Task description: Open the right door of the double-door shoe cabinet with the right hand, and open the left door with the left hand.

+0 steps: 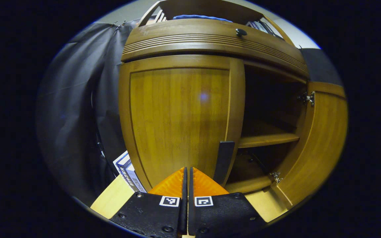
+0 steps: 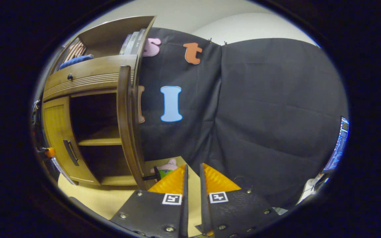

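Left door [image 1: 177,115] is shut dead ahead, handle [image 1: 224,162] on its right edge, and our left gripper [image 1: 188,178], pressed together left of that handle, could skid off it; right door [image 2: 127,125] hangs open, right gripper [image 2: 193,177] slightly parted beside it, clear room rightward.

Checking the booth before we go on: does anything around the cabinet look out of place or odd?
One small thing: a plush toy lies on the floor behind the open right door, beside the black cloth. The left door is shut and looks sound.
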Demonstrator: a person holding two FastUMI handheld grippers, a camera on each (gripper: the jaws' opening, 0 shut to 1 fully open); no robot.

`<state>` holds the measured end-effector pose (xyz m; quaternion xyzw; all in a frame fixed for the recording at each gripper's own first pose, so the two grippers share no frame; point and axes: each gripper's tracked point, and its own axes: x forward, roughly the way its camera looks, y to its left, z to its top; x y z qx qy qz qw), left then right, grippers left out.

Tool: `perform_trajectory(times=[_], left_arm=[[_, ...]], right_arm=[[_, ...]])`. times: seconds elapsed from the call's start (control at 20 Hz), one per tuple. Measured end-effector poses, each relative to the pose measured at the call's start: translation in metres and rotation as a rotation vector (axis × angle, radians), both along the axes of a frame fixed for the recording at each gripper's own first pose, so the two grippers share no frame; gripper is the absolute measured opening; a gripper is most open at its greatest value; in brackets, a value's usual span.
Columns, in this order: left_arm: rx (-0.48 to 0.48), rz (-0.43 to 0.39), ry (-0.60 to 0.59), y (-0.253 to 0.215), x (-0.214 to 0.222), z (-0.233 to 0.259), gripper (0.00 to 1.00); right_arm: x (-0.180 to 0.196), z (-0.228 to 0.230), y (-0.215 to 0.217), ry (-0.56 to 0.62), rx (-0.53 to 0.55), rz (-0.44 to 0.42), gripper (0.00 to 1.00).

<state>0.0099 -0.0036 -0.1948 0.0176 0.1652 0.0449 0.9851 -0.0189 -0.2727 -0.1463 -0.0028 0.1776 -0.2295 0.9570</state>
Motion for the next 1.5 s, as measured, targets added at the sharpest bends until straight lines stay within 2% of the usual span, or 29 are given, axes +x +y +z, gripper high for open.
perform_trajectory(times=[0.25, 0.3, 0.35, 0.4, 0.45, 0.65, 0.95, 1.35, 1.4, 1.45, 1.5], left_arm=[[0.087, -0.107, -0.05, -0.031, 0.007, 0.017, 0.0], [0.081, -0.126, -0.042, -0.039, 0.009, 0.013, 0.1], [0.073, -0.14, -0.03, -0.044, 0.012, 0.009, 0.12], [0.068, -0.142, -0.015, -0.048, 0.015, 0.003, 0.19], [0.061, -0.138, -0.005, -0.05, 0.019, -0.002, 0.36], [0.037, -0.131, 0.01, -0.057, 0.037, -0.013, 0.51], [0.01, -0.098, 0.017, -0.053, 0.064, -0.026, 0.52], [-0.022, -0.085, -0.013, -0.055, 0.084, -0.028, 0.52], [-0.017, -0.073, -0.012, -0.051, 0.087, -0.029, 0.5], [-0.019, -0.071, -0.015, -0.053, 0.084, -0.029, 0.34], [-0.021, -0.073, -0.015, -0.053, 0.086, -0.03, 0.36]], right_arm=[[0.006, 0.0, -0.017, -0.008, 0.028, -0.008, 0.16], [0.005, -0.002, -0.02, -0.009, 0.031, -0.017, 0.16], [0.003, -0.003, -0.022, -0.009, 0.034, -0.024, 0.16], [0.001, -0.005, -0.023, -0.007, 0.035, -0.031, 0.16], [-0.002, -0.008, -0.024, 0.0, 0.033, -0.038, 0.16], [-0.018, -0.016, -0.035, 0.022, 0.027, -0.083, 0.16], [-0.015, -0.013, -0.052, 0.012, 0.023, -0.142, 0.16], [0.003, -0.009, -0.047, 0.017, -0.007, -0.116, 0.16], [0.004, -0.01, -0.046, 0.019, -0.01, -0.11, 0.16], [0.004, -0.009, -0.046, 0.022, -0.013, -0.105, 0.16], [0.004, -0.009, -0.046, 0.024, -0.018, -0.102, 0.16]])
